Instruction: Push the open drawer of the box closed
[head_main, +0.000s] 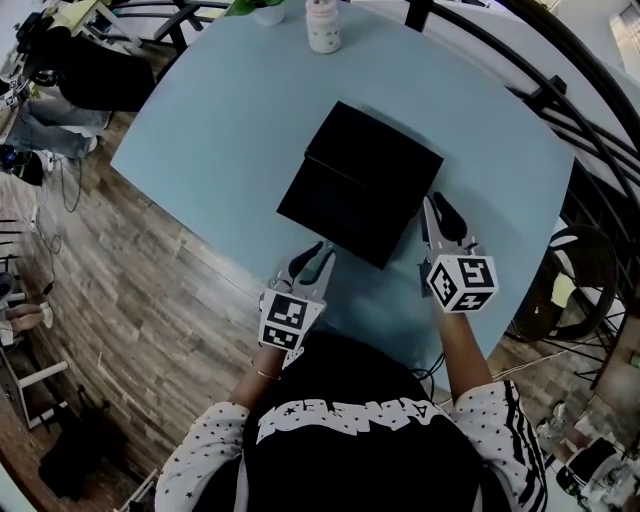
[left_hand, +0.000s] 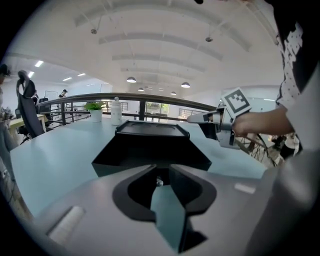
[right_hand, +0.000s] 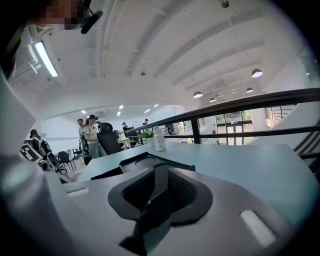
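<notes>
A black box (head_main: 376, 156) lies on the round light-blue table (head_main: 220, 130), its open drawer (head_main: 340, 212) pulled out toward me. My left gripper (head_main: 322, 252) sits just short of the drawer's front edge, open by a narrow gap with nothing between its jaws. In the left gripper view the drawer (left_hand: 150, 152) fills the space just ahead of that gripper (left_hand: 160, 171). My right gripper (head_main: 438, 207) is beside the box's right side, open a little and holding nothing. The right gripper view shows the box (right_hand: 142, 161) ahead and to the left of its own gripper (right_hand: 160, 170).
A white bottle (head_main: 322, 26) stands at the table's far edge, with a potted plant (left_hand: 94, 109) next to it. A dark railing (head_main: 560, 95) curves round the far right. Beyond the table's left edge lie wooden floor and office chairs (head_main: 70, 70). People stand far off (right_hand: 90, 136).
</notes>
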